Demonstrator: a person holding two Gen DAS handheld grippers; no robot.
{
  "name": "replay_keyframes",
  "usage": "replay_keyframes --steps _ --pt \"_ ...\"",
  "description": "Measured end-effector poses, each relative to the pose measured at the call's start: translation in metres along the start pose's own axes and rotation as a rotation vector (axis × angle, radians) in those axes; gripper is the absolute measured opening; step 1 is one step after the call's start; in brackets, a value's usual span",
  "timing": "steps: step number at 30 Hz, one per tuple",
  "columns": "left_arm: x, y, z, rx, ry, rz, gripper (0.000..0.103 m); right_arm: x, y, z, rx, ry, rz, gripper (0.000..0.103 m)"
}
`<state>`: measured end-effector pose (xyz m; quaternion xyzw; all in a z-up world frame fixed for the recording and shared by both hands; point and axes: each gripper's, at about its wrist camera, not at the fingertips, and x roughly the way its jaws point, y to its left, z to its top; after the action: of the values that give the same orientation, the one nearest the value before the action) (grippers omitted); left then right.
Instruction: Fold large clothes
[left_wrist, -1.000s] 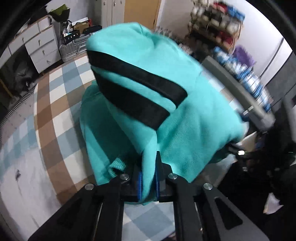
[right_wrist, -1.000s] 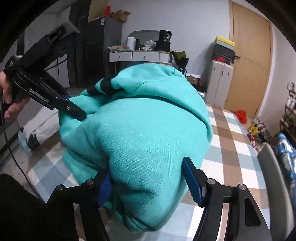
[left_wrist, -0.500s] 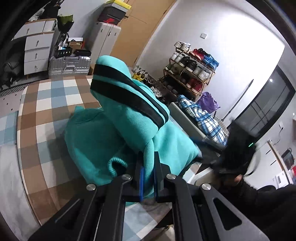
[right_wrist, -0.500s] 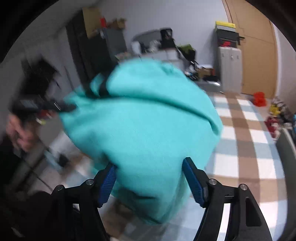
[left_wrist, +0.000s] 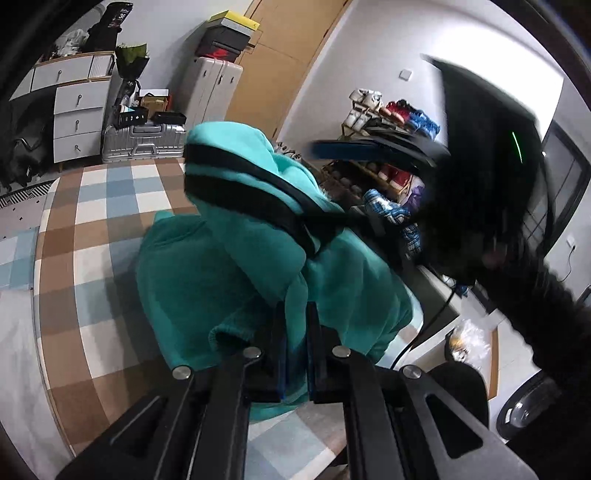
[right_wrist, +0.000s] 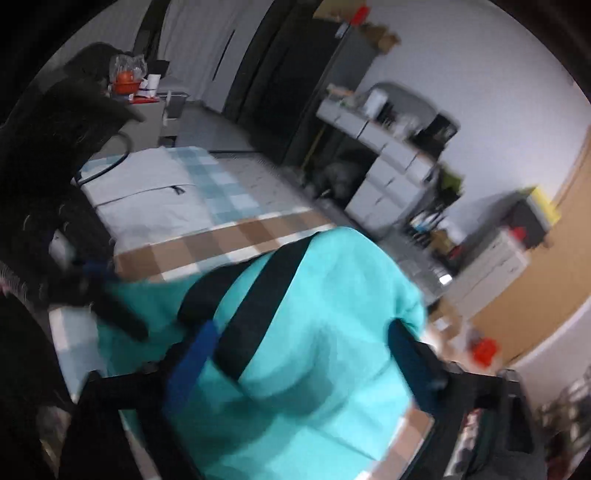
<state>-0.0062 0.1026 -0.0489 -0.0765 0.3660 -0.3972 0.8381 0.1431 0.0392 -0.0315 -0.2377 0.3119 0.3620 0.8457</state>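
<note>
- Left gripper (left_wrist: 295, 345) is clenched tight on a fold of the teal sweatshirt (left_wrist: 236, 266), which sits bunched on the checked surface (left_wrist: 92, 236) near its front edge.
- Right gripper (right_wrist: 301, 363) straddles the bundle, jaws closing, pads not clearly pressing yet.
- Risk: with only one pinch point, the bulk sags and the fold skews.
- Risk: the right gripper grabs several layers, black stripes (right_wrist: 258, 310) included, dragging the stack crooked.

Both wrist views look down, close (opposite sides), at the teal garment (left_wrist: 236, 266).
</note>
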Motion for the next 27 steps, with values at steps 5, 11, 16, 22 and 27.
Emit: replay_keyframes --steps 5,11,16,22,27 --pt "0.001 0.016 -0.007 -0.061 -0.019 -0.033 0.003 0.052 -0.019 0.009 0.004 0.144 -0.181 0.0" --pt "-0.001 0.016 -0.011 -0.074 -0.027 -0.045 0.003 0.017 -0.042 0.007 0.158 0.041 0.102 0.001" --pt "-0.002 0.011 -0.007 -0.071 -0.036 -0.044 0.003 0.013 0.015 -0.006 -0.124 0.162 0.097 0.001" --pt "-0.005 0.011 -0.011 -0.082 -0.037 -0.036 0.003 0.009 0.029 -0.012 -0.208 0.167 0.067 0.001" --pt "-0.006 0.01 -0.011 -0.077 -0.036 -0.035 0.003 0.001 0.024 -0.01 -0.193 0.155 0.097 0.002"
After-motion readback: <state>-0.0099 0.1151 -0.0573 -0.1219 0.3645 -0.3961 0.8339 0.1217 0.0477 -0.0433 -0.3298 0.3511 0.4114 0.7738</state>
